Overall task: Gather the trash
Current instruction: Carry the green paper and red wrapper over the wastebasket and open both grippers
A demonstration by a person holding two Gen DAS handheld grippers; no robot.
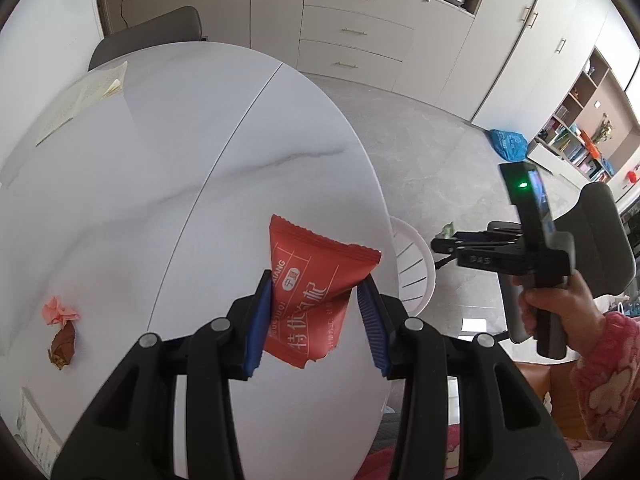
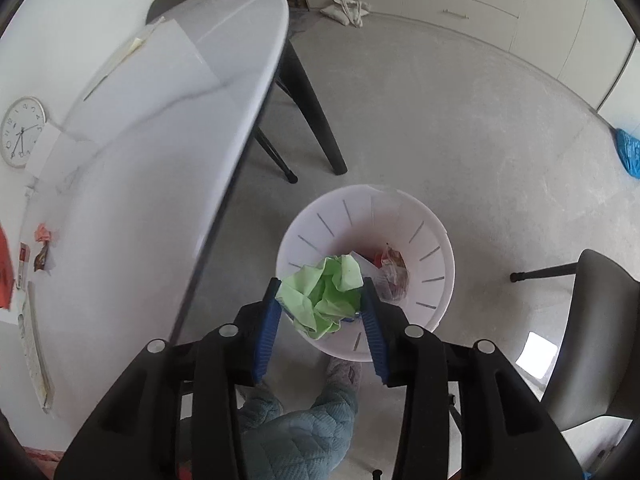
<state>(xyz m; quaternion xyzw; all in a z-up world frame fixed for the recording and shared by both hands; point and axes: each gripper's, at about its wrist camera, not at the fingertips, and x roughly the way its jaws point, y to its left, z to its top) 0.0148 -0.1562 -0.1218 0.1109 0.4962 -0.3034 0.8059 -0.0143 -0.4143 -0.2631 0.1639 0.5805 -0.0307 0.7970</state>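
My left gripper (image 1: 316,296) is shut on a red snack wrapper (image 1: 312,280) and holds it above the white marble table (image 1: 200,160), near its right edge. A pink crumpled paper (image 1: 59,310) and a brown wrapper (image 1: 63,347) lie on the table at the left. My right gripper (image 2: 322,300) is shut on a green crumpled paper (image 2: 324,294), held over the white trash bin (image 2: 434,248) on the floor. The bin holds some trash (image 2: 390,272). The right gripper also shows in the left wrist view (image 1: 440,245), beyond the table edge over the bin (image 1: 416,264).
Papers (image 1: 84,96) lie at the table's far left. A wall clock (image 2: 22,132) is reflected or lies at the left. Dark chairs stand behind the table (image 1: 160,32) and at the right (image 2: 592,340). A blue bag (image 1: 508,144) lies on the floor by the cabinets.
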